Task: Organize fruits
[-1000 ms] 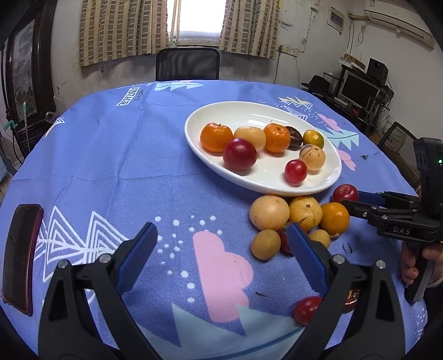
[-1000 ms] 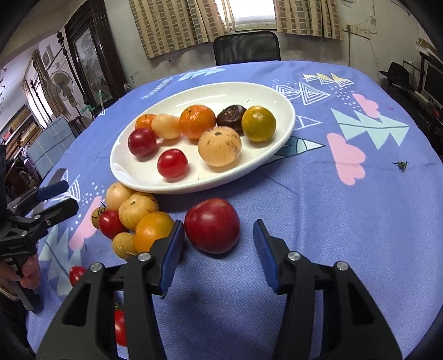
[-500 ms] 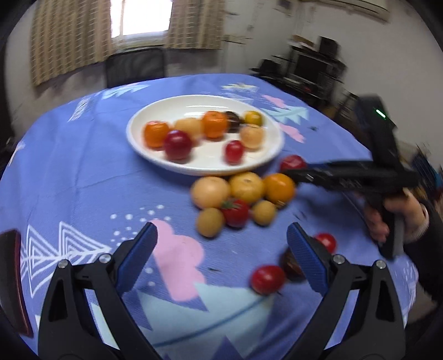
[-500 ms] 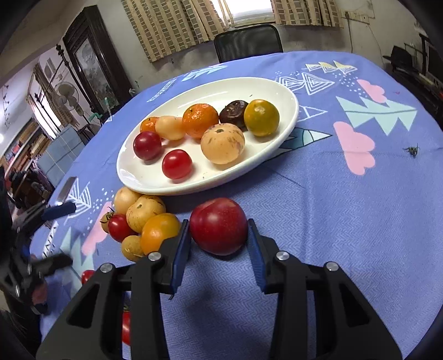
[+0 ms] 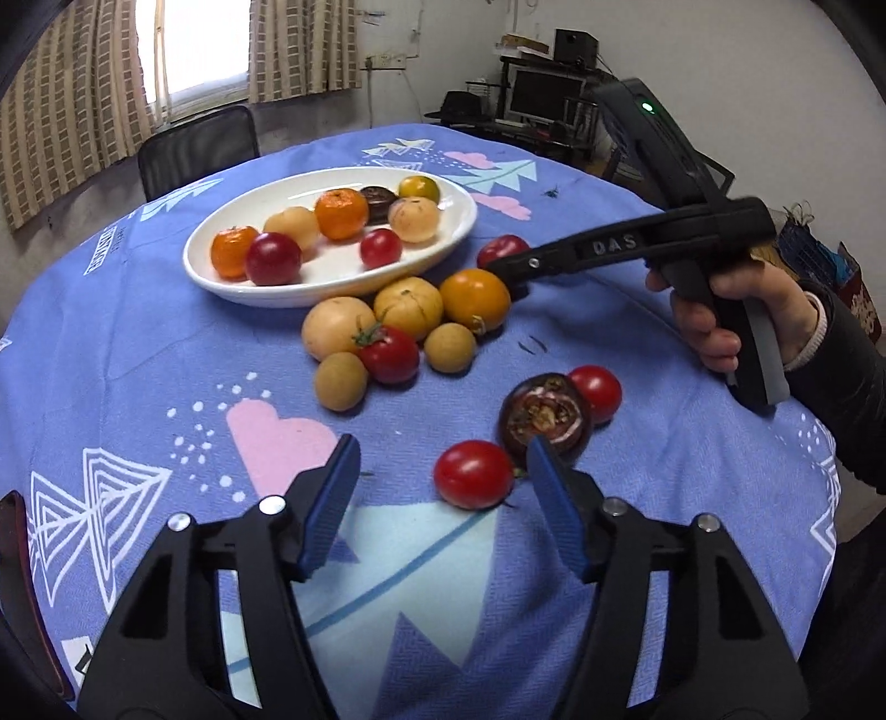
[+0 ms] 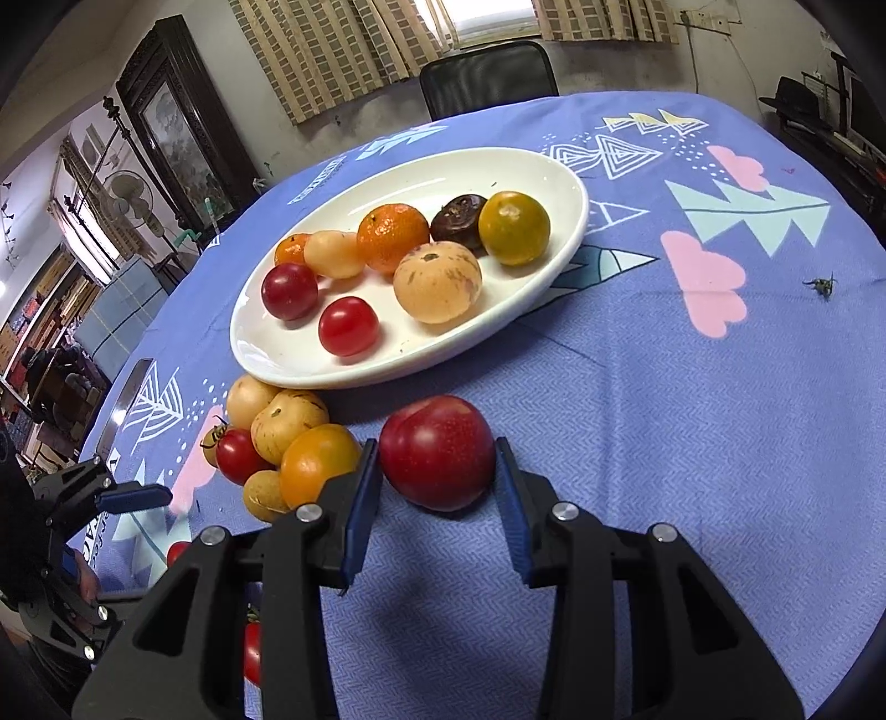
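Our right gripper [image 6: 437,487] clasps the red plum [image 6: 437,451] on the cloth just near of the white plate [image 6: 570,221], ready to lift. Our left gripper [image 5: 443,495] hovers wide around a cherry tomato [image 5: 473,473].

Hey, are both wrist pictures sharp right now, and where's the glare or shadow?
Left wrist view: sharp, with fisheye bending at the edges and a blown-out window. Right wrist view: also sharp; the red plum between the right gripper fingers casts a soft shadow on the tablecloth.
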Available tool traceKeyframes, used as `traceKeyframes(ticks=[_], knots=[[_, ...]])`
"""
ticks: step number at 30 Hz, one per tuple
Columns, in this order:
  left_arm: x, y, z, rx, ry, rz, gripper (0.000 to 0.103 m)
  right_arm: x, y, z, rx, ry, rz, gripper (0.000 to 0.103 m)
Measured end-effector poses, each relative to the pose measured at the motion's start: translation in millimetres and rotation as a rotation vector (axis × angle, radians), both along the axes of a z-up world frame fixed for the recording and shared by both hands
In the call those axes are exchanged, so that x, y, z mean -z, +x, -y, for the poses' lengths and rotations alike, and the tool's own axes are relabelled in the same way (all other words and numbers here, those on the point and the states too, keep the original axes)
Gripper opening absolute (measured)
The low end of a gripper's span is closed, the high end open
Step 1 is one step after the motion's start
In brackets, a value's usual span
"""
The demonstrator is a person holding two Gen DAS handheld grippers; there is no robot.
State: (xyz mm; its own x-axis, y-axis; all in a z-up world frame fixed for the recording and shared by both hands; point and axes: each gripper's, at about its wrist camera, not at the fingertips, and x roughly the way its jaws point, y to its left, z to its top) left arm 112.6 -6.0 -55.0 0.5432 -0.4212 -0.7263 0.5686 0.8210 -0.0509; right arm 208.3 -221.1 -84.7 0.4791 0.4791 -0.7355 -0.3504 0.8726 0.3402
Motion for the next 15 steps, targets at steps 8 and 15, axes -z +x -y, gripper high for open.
traceKeyframes(ticks=[8, 15], knots=[[7.1, -6.7, 14.0, 0.073, 0.039, -0.008, 0.059, 0.1, 0.0, 0.0, -0.001, -0.003, 0.002, 0.040], [9.8, -4.9, 12.8, 0.067, 0.040, -0.022, 0.044, 0.2, -0.9, -0.4, -0.004, -0.012, 0.007, 0.040]])
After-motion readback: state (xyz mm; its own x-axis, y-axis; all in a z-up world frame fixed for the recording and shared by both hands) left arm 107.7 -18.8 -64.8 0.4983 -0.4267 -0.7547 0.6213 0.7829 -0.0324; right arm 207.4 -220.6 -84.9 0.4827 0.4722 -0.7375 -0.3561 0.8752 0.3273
